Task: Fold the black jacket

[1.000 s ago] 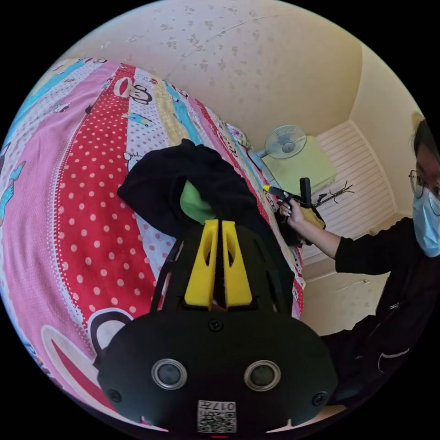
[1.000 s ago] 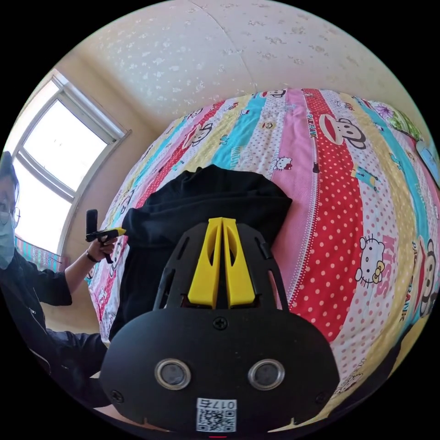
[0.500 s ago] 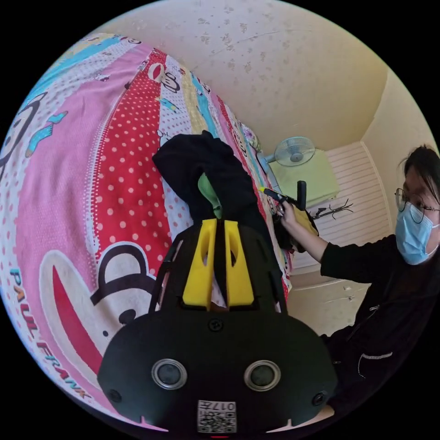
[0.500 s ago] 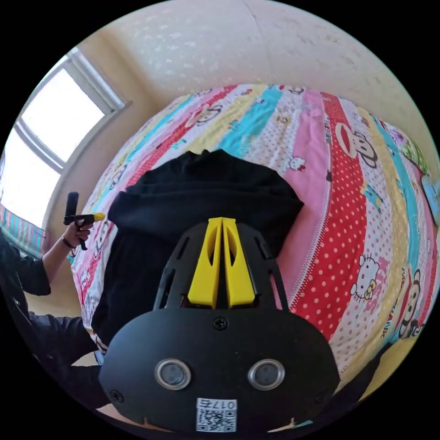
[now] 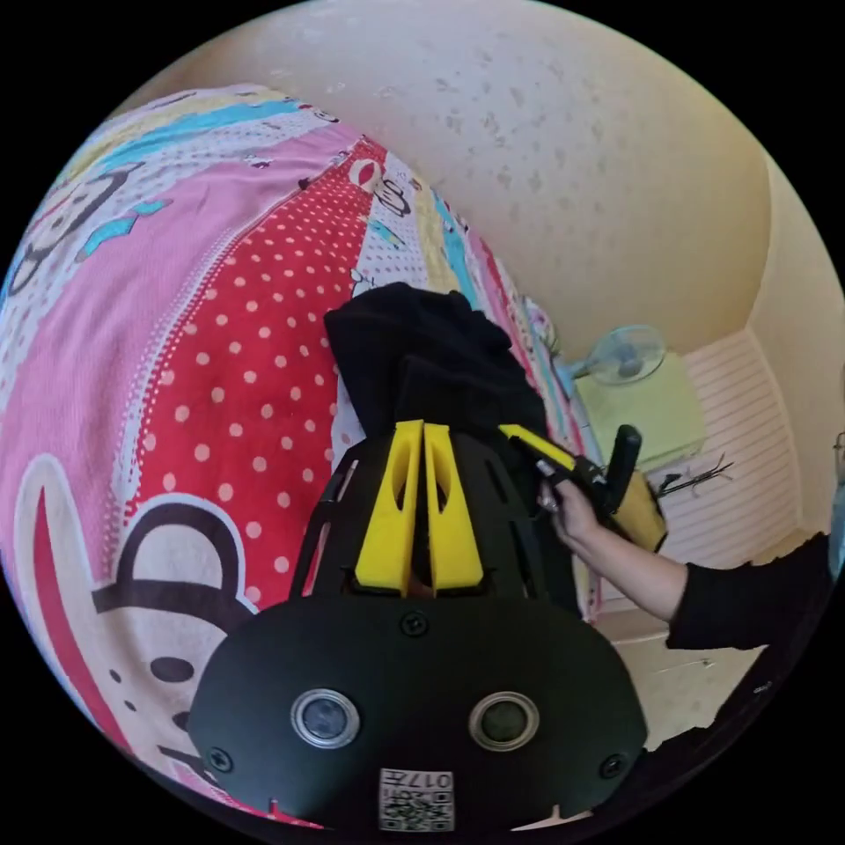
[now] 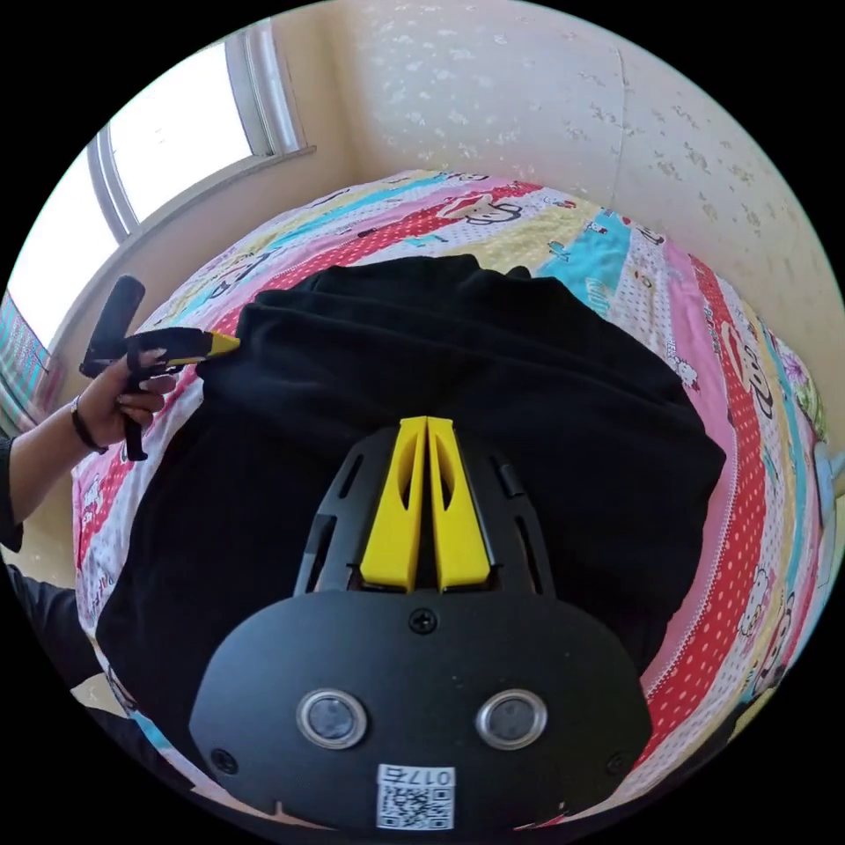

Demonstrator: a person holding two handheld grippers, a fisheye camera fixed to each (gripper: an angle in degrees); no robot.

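The black jacket (image 6: pixel 458 370) lies broad across the bed in the right gripper view, and its near edge runs under my right gripper (image 6: pixel 427 422), whose yellow jaws are shut on the cloth. At the jacket's left corner a hand holds my left gripper (image 6: pixel 222 344), its yellow tip on the fabric. In the left gripper view the jacket (image 5: pixel 422 352) bunches just past my left gripper (image 5: pixel 423 426), shut on its edge. The right gripper (image 5: pixel 521 435) pinches the same edge a little to the right.
The bed carries a striped cartoon-print sheet (image 5: pixel 220 352) with red dotted and pink bands (image 6: pixel 757 414). A window (image 6: pixel 185 132) is behind the bed's far side. A fan (image 5: pixel 627 354) and a green cabinet (image 5: pixel 647 409) stand by the wall. A person's forearm (image 5: pixel 634 572) reaches in.
Both grippers have come down toward the bed with the jacket. The jacket, hanging bunched with green lining showing before, now spreads flat and the lining is covered.
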